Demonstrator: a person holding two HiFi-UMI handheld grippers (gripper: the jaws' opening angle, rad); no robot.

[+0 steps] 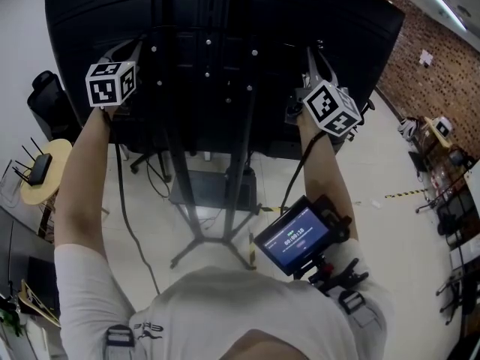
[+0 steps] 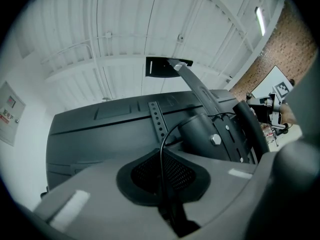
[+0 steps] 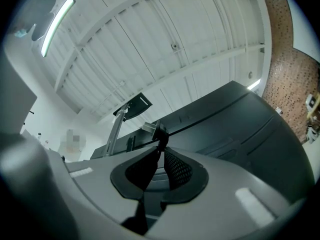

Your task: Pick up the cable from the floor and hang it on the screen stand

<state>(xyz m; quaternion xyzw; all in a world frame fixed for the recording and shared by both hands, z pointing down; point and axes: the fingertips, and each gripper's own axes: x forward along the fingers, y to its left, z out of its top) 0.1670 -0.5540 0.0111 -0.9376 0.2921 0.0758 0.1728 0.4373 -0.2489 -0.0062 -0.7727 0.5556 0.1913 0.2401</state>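
The big black screen [image 1: 225, 43] shows its back, carried on a dark stand [image 1: 225, 193]. Both grippers are raised against it. My left gripper [image 1: 126, 55] is at the screen's left side, shut on a thin black cable [image 2: 161, 151] that runs from between the pads up toward the stand's mount [image 2: 215, 134]. A strand of cable [image 1: 120, 193] hangs from it to the floor. My right gripper [image 1: 315, 70] is at the screen's right side, shut on the cable's plug end [image 3: 159, 132], which sticks out past the pads. Another strand [image 1: 296, 175] drops from that hand.
The stand's legs [image 1: 196, 240] spread on the pale floor just ahead of the person. A round wooden table with a router [image 1: 41, 172] and a black chair [image 1: 49, 96] stand at the left. A brick wall [image 1: 442, 73] and clutter are at the right.
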